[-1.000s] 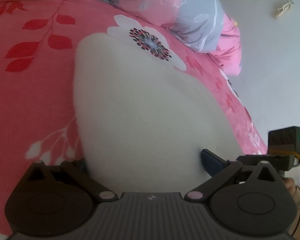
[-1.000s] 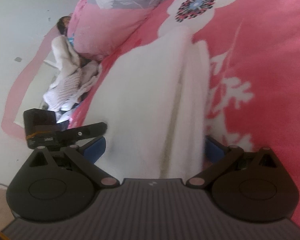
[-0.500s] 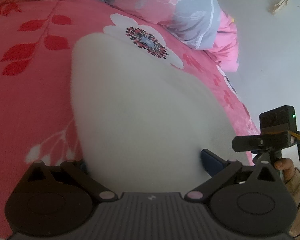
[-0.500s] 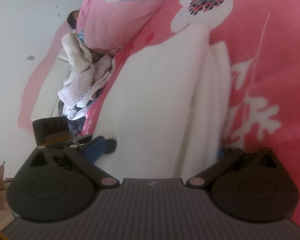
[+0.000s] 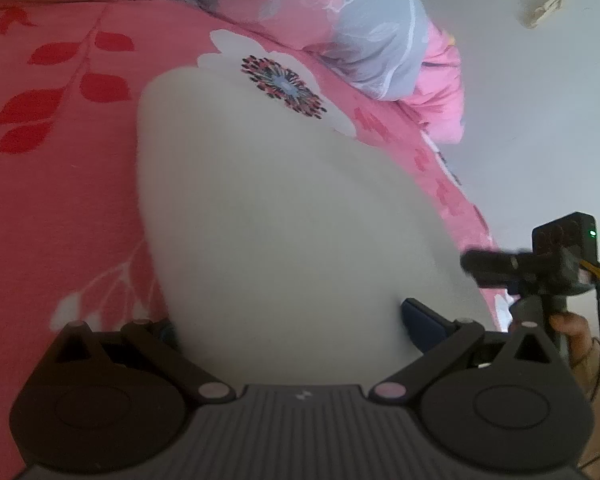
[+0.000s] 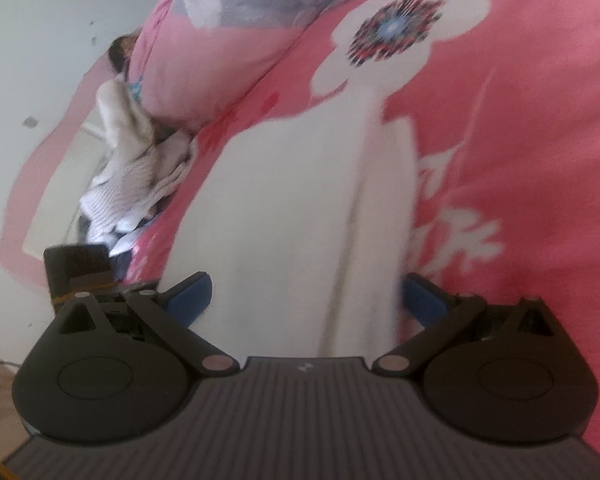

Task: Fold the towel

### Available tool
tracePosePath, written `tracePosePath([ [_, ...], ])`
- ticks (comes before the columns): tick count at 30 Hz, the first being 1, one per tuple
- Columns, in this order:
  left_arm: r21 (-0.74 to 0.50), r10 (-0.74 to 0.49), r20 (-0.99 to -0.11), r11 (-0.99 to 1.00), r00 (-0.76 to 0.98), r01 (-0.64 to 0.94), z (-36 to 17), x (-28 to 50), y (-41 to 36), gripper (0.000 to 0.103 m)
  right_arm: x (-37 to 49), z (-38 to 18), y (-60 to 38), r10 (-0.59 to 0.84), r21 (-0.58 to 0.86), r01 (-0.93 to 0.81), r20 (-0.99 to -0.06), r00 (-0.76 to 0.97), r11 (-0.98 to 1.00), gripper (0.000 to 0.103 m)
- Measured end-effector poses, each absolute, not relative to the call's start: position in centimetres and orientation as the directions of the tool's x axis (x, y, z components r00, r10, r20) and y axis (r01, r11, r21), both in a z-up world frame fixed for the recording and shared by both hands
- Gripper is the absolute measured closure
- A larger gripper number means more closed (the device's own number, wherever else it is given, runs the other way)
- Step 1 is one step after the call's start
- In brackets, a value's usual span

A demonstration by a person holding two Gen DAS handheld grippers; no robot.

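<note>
While the white towel (image 5: 284,220) lies on the pink bedspread (image 5: 60,184), both grippers straddle it — jaws wide. Left gripper (image 5: 288,320) and right gripper (image 6: 304,300) grasp nothing.

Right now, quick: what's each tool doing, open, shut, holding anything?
Left tool: open, fingers spread either side of the white towel, not clamped.
Right tool: open, straddling the towel's folded edge, gripping nothing.
</note>
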State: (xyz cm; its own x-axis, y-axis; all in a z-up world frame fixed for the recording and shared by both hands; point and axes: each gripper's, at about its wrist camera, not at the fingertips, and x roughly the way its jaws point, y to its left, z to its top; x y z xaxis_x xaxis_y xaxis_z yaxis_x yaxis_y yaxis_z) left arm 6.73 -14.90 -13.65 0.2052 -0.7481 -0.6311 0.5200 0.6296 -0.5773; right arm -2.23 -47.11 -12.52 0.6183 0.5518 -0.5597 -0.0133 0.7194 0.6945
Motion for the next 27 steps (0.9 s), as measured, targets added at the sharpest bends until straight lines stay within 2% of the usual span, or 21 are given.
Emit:
tracePosePath([
  [7, -0.621, -0.790, -0.581, 0.585, 0.194, 0.523, -14.3, 7.1, -14.1, 0.000, 0.0, -14.4, -47.8, 0.498, 0.692, 0.015, -0.534, 0.683, 0.722, 0.000],
  [13, -0.644, -0.826, -0.532, 0.537, 0.185, 0.545, -14.8, 7.1, -13.4, 0.000, -1.1, -14.6, -46.4, 0.556, 0.696, -0.061, -0.514, 0.654, 0.715, 0.000],
  [18, -0.632, -0.829, -0.527, 0.531, 0.189, 0.565, -14.8, 7.2, -14.0, 0.000, -1.2, -14.8, -45.0, 0.631, 0.698, -0.145, -0.513, 0.582, 0.701, 0.000],
  [27, -0.645, -0.836, -0.515, 0.523, 0.188, 0.556, -15.0, 7.9, -14.6, 0.000, 2.9, -16.1, -45.1, 0.785, 0.786, -0.288, -0.362, 0.503, 0.547, 0.000],
])
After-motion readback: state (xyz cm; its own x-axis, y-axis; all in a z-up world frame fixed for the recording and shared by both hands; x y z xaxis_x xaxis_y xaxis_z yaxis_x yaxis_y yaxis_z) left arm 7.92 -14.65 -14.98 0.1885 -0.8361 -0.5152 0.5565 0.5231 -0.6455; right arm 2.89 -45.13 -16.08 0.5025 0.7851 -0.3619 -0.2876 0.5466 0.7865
